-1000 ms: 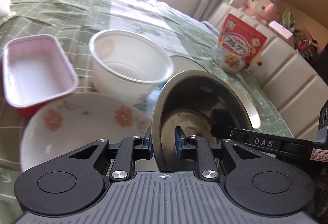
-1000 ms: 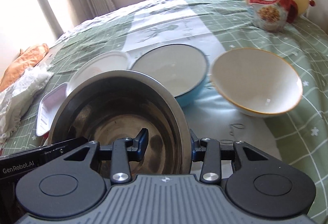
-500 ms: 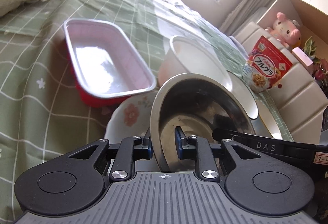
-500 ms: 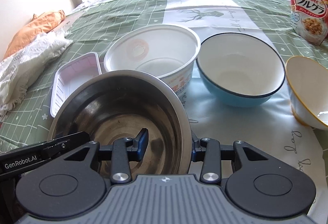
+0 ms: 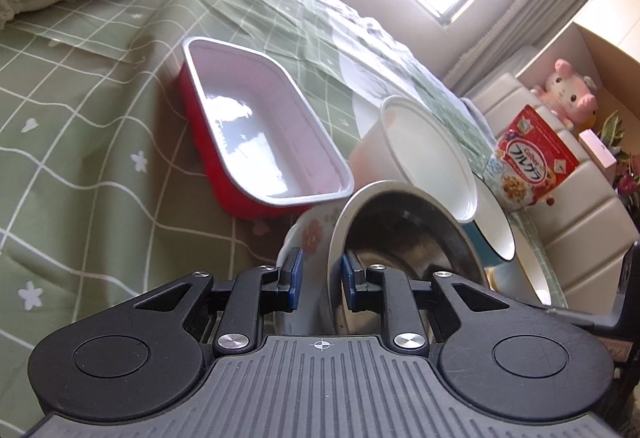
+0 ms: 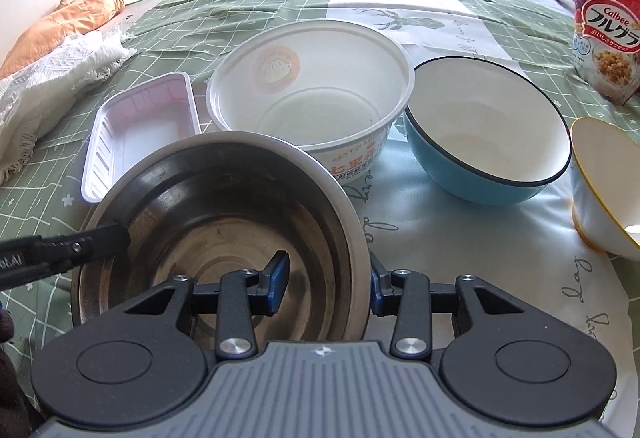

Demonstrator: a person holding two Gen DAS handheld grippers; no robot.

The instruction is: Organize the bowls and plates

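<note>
There were five bowls: one round stainless-steel bowl, one white paper noodle bowl, one blue enamel bowl, one yellow-rimmed white bowl, one flowered ceramic bowl. One red-sided rectangular tray. One red cereal bag.

Both tongs share 1 build. The left tongs and right tongs each have a grey ribbed housing with a small cross mark, 2 black rounded lobes with circular recesses, black linkage arms pinned by silver screws, and blue pads on black fingers.
</note>
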